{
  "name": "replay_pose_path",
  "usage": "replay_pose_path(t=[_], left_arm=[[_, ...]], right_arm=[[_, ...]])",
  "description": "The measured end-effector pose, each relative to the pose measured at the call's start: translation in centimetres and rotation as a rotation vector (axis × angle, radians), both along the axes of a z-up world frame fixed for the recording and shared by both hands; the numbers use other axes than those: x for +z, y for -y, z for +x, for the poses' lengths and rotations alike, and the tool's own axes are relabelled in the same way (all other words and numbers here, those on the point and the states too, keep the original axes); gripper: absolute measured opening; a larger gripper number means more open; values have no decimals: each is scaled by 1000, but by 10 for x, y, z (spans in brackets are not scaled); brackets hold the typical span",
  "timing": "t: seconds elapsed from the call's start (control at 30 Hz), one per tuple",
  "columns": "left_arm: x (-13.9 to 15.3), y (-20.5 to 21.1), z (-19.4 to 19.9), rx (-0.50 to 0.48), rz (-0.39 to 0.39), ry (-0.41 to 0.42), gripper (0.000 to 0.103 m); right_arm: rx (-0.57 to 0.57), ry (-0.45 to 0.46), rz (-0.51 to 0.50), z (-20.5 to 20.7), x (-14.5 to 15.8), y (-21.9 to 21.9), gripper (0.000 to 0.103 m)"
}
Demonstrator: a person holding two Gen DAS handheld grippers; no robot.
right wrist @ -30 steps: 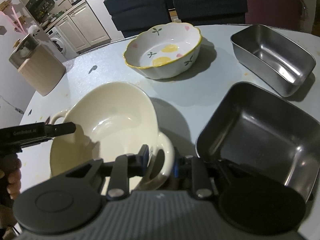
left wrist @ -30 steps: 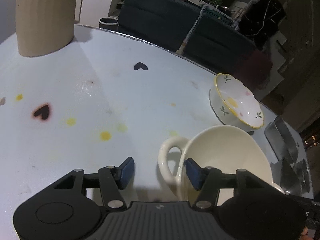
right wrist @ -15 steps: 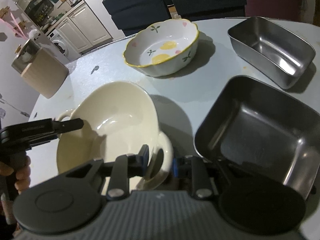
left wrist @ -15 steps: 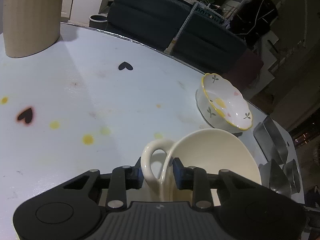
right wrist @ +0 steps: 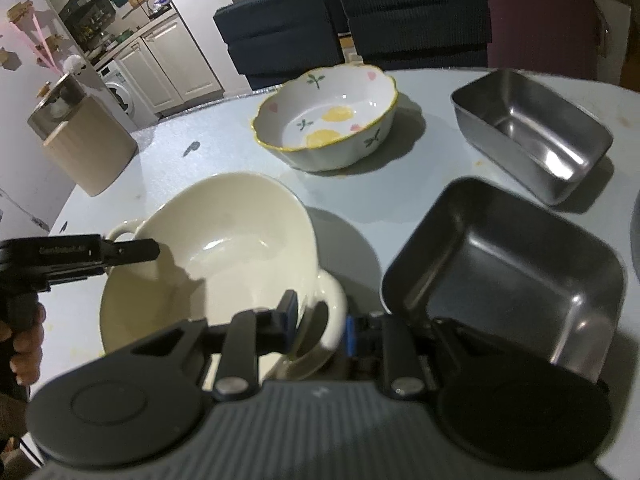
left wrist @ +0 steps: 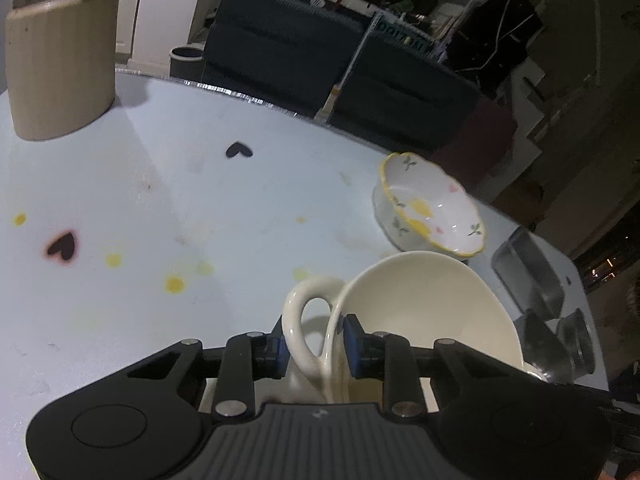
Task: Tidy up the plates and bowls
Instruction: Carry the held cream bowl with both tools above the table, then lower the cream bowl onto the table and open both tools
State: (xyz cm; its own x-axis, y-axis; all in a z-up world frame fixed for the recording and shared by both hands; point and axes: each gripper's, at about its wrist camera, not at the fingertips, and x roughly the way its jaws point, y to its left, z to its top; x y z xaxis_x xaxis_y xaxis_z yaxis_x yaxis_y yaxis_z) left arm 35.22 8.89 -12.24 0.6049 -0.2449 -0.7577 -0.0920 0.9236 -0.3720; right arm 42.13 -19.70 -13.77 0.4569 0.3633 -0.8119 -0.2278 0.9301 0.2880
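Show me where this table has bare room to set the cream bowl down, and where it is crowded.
Free: the wide tabletop between the beige canister, the floral bowl and the cream bowl. Crowded: the side where the dark square pan sits close beside the cream bowl, the steel tray behind it and the floral bowl nearby, leaving only narrow strips.
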Motion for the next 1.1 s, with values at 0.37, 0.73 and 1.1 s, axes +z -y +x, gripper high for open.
replay_pose_path(t=[0.37, 0.73, 1.1], left_arm=[[44, 4, -52, -44, 17, 72, 27], [62, -1, -109, -70, 30, 87, 25], [45, -14, -148, -106, 18, 42, 25]], right_arm=[[2, 110, 30, -40, 40, 7, 27], [-1, 154, 87, -87, 64, 13, 25], [32, 109, 62, -132, 59, 3, 25]])
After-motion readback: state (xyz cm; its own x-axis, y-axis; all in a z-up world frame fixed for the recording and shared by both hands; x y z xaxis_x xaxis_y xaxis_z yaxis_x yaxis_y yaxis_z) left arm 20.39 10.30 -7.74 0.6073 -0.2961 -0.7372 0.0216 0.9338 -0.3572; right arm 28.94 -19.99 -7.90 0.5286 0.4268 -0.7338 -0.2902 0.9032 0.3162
